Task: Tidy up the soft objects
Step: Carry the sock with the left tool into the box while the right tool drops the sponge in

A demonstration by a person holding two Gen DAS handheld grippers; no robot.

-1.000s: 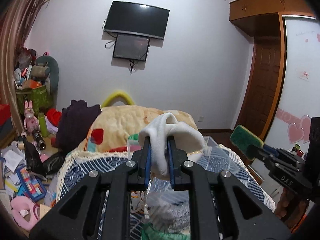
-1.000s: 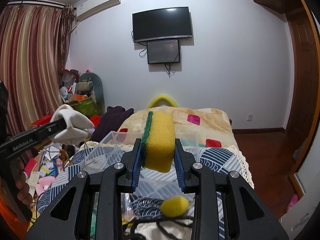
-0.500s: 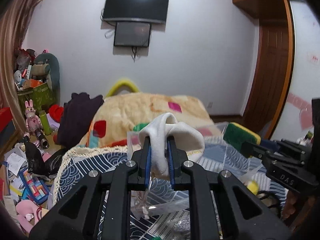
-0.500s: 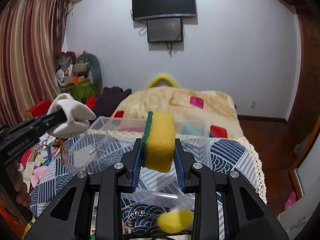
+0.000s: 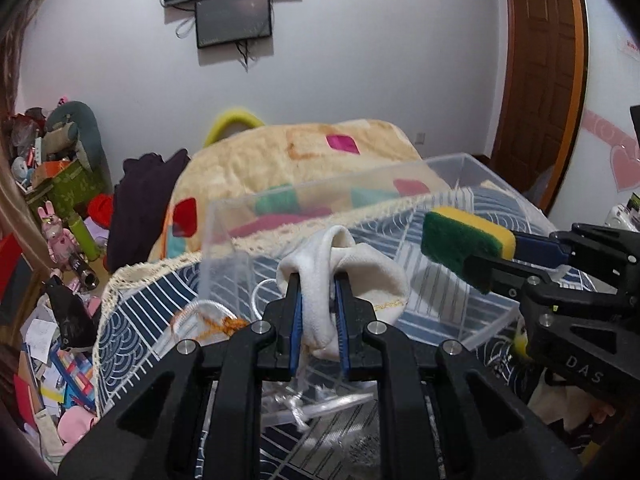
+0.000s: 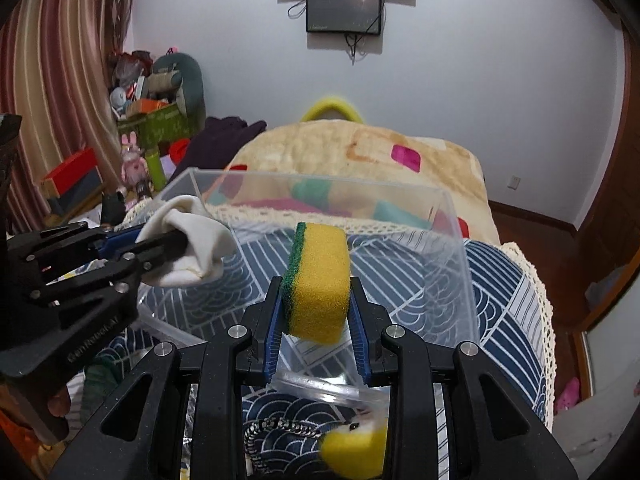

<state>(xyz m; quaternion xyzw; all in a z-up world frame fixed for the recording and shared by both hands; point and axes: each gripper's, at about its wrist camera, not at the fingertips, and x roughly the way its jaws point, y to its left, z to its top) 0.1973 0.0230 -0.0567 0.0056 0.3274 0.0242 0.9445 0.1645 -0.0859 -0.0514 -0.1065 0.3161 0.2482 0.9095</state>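
Note:
My left gripper (image 5: 318, 292) is shut on a white sock (image 5: 352, 276) and holds it above the near left part of a clear plastic box (image 5: 304, 196). My right gripper (image 6: 316, 284) is shut on a yellow and green sponge (image 6: 318, 280) and holds it over the same box (image 6: 452, 216). The sponge shows at the right of the left wrist view (image 5: 464, 236); the sock shows at the left of the right wrist view (image 6: 192, 240). The box stands on a blue patterned cloth (image 6: 500, 280).
A yellow plush with a braided cord (image 6: 356, 444) lies below the right gripper. A cream blanket (image 6: 360, 160) lies beyond the box. Toys and boxes (image 5: 60, 200) crowd the floor at left. A white cord with an orange knot (image 5: 212, 320) lies by the box.
Both grippers have moved forward and tilted down over the clear box, the sock and the sponge still held. The box now fills more of both views.

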